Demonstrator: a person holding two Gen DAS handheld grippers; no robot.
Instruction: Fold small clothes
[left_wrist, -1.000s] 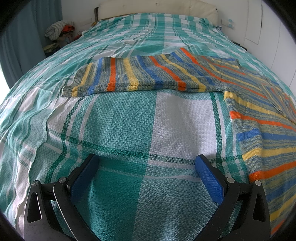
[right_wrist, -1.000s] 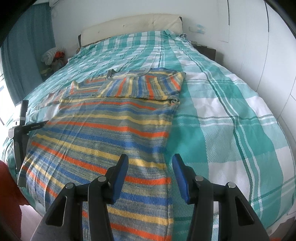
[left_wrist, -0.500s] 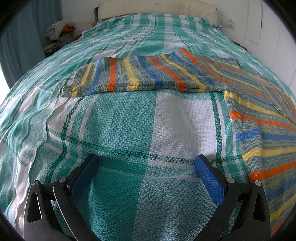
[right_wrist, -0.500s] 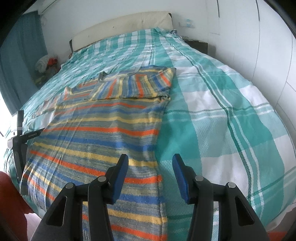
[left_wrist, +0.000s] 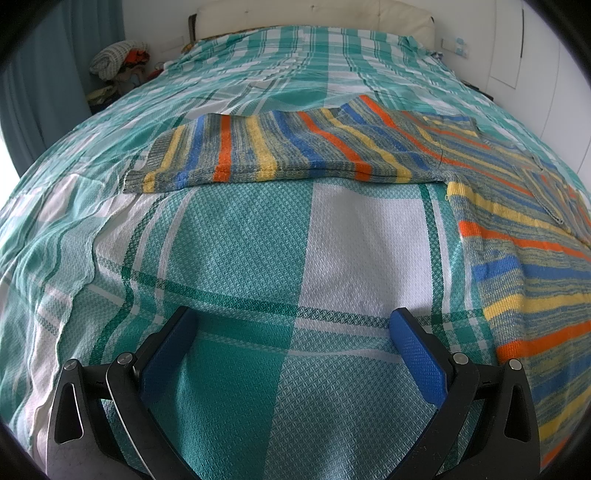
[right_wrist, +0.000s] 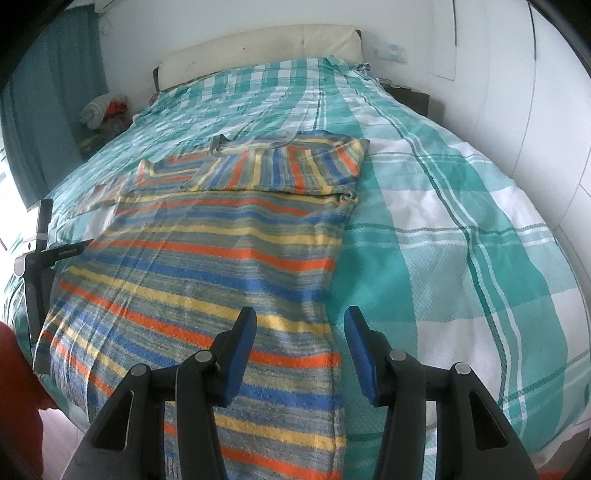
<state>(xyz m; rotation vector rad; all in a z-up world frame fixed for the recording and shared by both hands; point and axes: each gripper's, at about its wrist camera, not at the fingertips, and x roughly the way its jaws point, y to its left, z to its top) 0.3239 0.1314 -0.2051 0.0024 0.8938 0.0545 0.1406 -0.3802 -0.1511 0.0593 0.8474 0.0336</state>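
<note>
A striped sweater (right_wrist: 207, 266) in blue, orange, yellow and grey lies flat on the bed. Its right sleeve (right_wrist: 288, 170) is folded in across the chest. Its left sleeve (left_wrist: 266, 151) stretches out sideways over the bedspread. My left gripper (left_wrist: 291, 332) is open and empty, low over bare bedspread, short of the outstretched sleeve. My right gripper (right_wrist: 299, 332) is open and empty, above the sweater's right edge near the hem. The left gripper also shows in the right wrist view (right_wrist: 40, 240) at the far left.
The bed carries a green and white plaid bedspread (right_wrist: 461, 229). A cream headboard (left_wrist: 314, 14) stands at the far end. A pile of clothes (left_wrist: 118, 59) sits beside the bed at the far left. White walls run along the right side.
My right gripper has shifted left and slightly back along the sweater's right edge, so the sweater's edge now sits between the fingers. My left gripper has not moved.
</note>
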